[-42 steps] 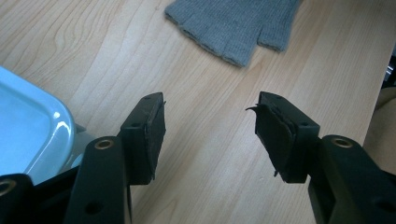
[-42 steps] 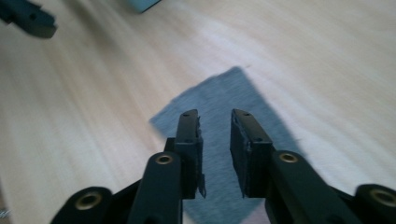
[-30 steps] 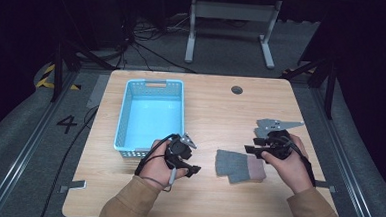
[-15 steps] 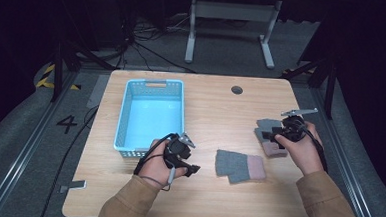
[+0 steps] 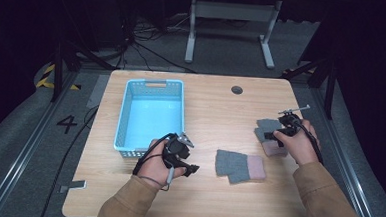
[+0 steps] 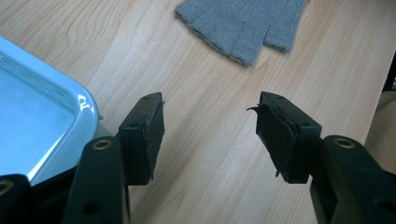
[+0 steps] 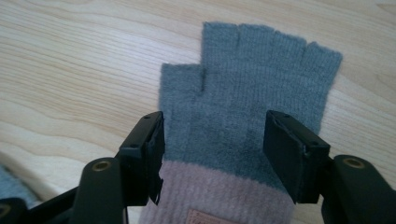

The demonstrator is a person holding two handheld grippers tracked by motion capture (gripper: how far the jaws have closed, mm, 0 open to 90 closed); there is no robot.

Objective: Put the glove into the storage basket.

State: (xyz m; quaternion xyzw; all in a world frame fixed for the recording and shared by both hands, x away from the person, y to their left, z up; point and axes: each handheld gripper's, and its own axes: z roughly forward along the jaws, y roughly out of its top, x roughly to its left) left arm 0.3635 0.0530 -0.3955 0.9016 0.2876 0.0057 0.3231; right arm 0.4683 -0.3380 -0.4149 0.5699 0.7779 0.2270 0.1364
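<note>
Two grey fingerless gloves with pink cuffs lie on the wooden table (image 5: 216, 109). One glove (image 5: 238, 166) (image 6: 243, 23) lies near the front middle. The other glove (image 5: 265, 128) (image 7: 247, 93) lies flat at the right, fingers pointing away from me. My right gripper (image 5: 272, 135) (image 7: 215, 149) hangs low over its cuff end; its jaws have just been opening and stand open, astride the glove. My left gripper (image 5: 189, 158) (image 6: 210, 135) is open over bare wood with nothing between its jaws, and points toward the front glove.
A light blue plastic basket (image 5: 152, 82) (image 6: 46, 107) stands at the left of the table, its near corner right beside my left gripper. A round cable hole (image 5: 237, 90) sits near the far edge. Dark floor and a metal stand lie beyond the table.
My right hand moved from beside the front glove toward the table's right edge, bringing one glove along; that glove now lies flat there. The left hand stayed put.
</note>
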